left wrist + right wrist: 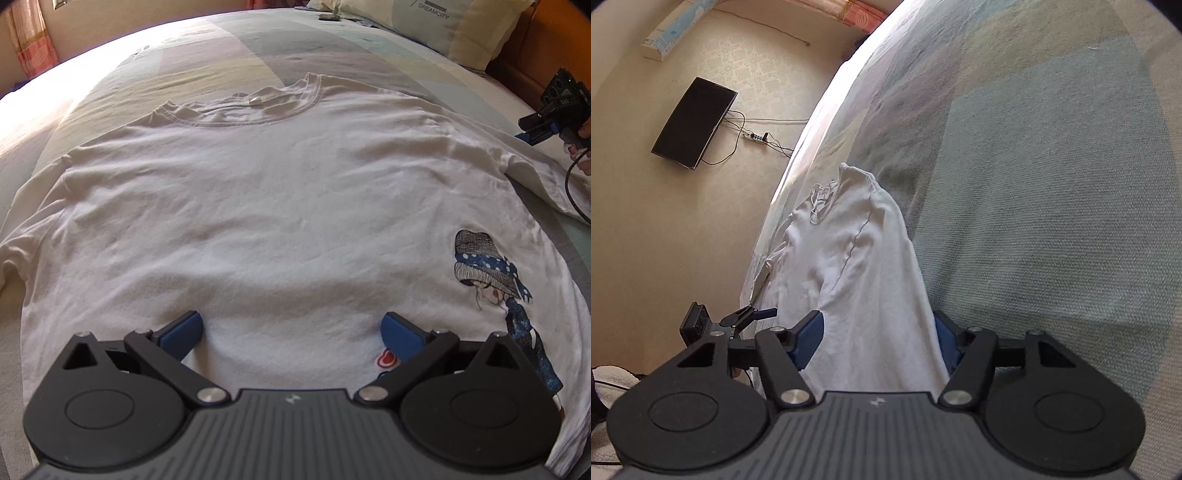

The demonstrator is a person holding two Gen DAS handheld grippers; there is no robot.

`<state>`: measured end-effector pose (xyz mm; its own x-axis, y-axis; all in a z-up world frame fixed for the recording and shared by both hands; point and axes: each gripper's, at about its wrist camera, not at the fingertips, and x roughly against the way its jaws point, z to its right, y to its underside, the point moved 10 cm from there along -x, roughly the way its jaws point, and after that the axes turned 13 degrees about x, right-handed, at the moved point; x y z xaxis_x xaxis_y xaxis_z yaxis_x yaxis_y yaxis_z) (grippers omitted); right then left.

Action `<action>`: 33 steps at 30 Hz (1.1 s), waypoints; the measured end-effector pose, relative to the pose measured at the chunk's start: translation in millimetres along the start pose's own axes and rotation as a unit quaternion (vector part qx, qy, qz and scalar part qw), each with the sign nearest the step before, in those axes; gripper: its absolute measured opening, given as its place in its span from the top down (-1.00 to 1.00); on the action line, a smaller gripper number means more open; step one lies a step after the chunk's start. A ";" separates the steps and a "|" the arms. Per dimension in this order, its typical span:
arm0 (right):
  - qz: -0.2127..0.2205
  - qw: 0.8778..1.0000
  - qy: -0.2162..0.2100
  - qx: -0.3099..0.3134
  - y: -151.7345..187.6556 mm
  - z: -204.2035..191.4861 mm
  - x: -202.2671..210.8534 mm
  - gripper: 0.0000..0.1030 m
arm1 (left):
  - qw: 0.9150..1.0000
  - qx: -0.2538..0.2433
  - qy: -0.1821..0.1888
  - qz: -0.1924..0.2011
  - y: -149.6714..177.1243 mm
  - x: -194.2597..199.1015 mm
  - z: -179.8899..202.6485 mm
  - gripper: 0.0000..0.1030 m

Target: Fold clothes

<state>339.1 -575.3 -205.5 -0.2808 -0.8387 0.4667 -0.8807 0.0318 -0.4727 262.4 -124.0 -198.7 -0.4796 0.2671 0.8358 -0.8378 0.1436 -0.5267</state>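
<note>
My left gripper [291,334] hangs over the lower hem region of the white T-shirt [258,206], jaws spread wide, nothing between the blue pads [183,336] but the flat cloth beneath. My right gripper [879,341] straddles the shirt's sleeve [871,295], which runs between both blue fingers [810,339]; I cannot tell whether the pads actually press it. The shirt lies front up, spread across the bed [229,48], neckline [255,110] away from me, a printed figure in a blue dotted hat [495,273] near its right edge. A pillow [436,26] sits at the head of the bed. In the right wrist view, a dark wall screen [694,122] and a power strip [757,136] show beyond the mattress edge.
</note>
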 end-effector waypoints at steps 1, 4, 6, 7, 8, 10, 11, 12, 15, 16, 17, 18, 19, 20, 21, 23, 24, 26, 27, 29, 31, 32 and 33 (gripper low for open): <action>0.002 1.000 0.005 -0.012 4.7 4.4 3.7 0.06 | 1.000 -0.002 0.002 0.003 0.1 0.0 0.1 -0.99; 0.015 0.999 0.032 -0.021 15.2 14.1 6.5 0.65 | 1.000 -0.005 0.004 0.006 -0.6 -0.2 0.3 -0.99; 0.021 0.998 0.055 -0.017 17.4 16.9 2.7 0.98 | 1.000 -0.006 0.006 0.007 -1.1 -0.3 0.1 -0.99; 0.027 0.997 0.067 -0.005 17.2 14.0 0.5 0.98 | 1.000 -0.006 0.006 0.008 -1.0 -0.2 0.2 -0.99; 0.027 0.996 0.084 0.014 17.3 9.1 0.1 0.98 | 1.000 -0.007 0.006 0.009 -0.9 0.0 0.3 -0.99; 0.019 0.992 0.117 0.051 16.9 -1.2 -0.8 0.97 | 1.000 -0.008 0.006 0.010 -0.7 0.3 0.6 -0.99; 0.015 0.989 0.132 0.064 13.6 -3.7 1.0 0.96 | 1.000 -0.007 0.005 0.011 -0.6 0.5 0.9 -0.99; 0.012 0.986 0.147 0.077 10.0 -6.1 3.0 0.93 | 1.000 -0.007 0.005 0.012 -0.5 0.6 0.9 -0.99; 0.022 0.976 0.194 0.092 -6.3 -3.6 16.0 0.94 | 1.000 -0.006 0.006 0.013 -0.3 0.9 0.7 -0.99; 0.028 0.972 0.214 0.093 -11.3 -0.2 21.3 0.95 | 1.000 -0.006 0.006 0.014 -0.4 0.9 0.5 -0.99; 0.034 0.968 0.233 0.093 -16.2 3.4 26.5 0.95 | 1.000 -0.006 0.007 0.014 -0.5 0.8 0.3 -0.99; 0.041 0.965 0.246 0.084 -20.6 8.4 29.3 0.95 | 1.000 -0.006 0.008 0.015 -0.3 1.0 0.1 -0.99; 0.042 0.966 0.244 0.073 -19.8 11.3 30.7 0.95 | 1.000 -0.007 0.010 0.016 -0.1 1.4 -0.2 -0.99; 0.043 0.967 0.242 0.063 -18.9 13.6 32.0 0.94 | 1.000 -0.008 0.011 0.018 0.2 1.6 -0.4 -0.99; 0.043 0.969 0.234 0.063 -15.7 9.7 32.1 0.86 | 1.000 -0.008 0.013 0.019 0.4 1.9 -0.5 -0.99; 0.043 0.973 0.217 0.064 -9.1 2.3 32.5 0.59 | 1.000 -0.009 0.016 0.021 0.7 2.2 -0.6 -0.99; 0.039 0.974 0.213 0.060 -3.5 1.3 35.0 0.32 | 1.000 -0.010 0.016 0.023 0.7 2.2 -0.3 -0.99; 0.034 0.977 0.205 0.044 8.1 4.5 40.0 0.13 | 1.000 -0.010 0.014 0.025 0.8 2.2 0.1 -0.99; 0.034 0.979 0.200 0.031 14.0 8.0 42.5 0.19 | 1.000 -0.009 0.014 0.025 0.8 2.2 0.2 -0.99; 0.040 0.985 0.167 0.007 23.9 6.6 43.9 0.19 | 1.000 -0.009 0.014 0.026 0.7 2.2 0.3 -0.99; 0.033 0.990 0.136 0.001 35.2 1.3 41.7 0.19 | 1.000 -0.009 0.014 0.025 0.6 2.3 0.1 -0.99; 0.029 0.992 0.122 -0.002 40.2 -1.1 40.7 0.19 | 1.000 -0.010 0.013 0.025 0.4 2.1 0.2 -0.99; 0.033 0.993 0.117 -0.003 38.6 0.6 39.6 0.20 | 1.000 -0.011 0.012 0.023 0.2 1.9 0.4 -0.99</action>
<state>294.3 -607.6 -205.7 -0.4180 -0.6861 0.5954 -0.8596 0.0866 -0.5036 261.2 -123.9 -197.2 -0.5113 0.2974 0.8063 -0.8088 0.1507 -0.5684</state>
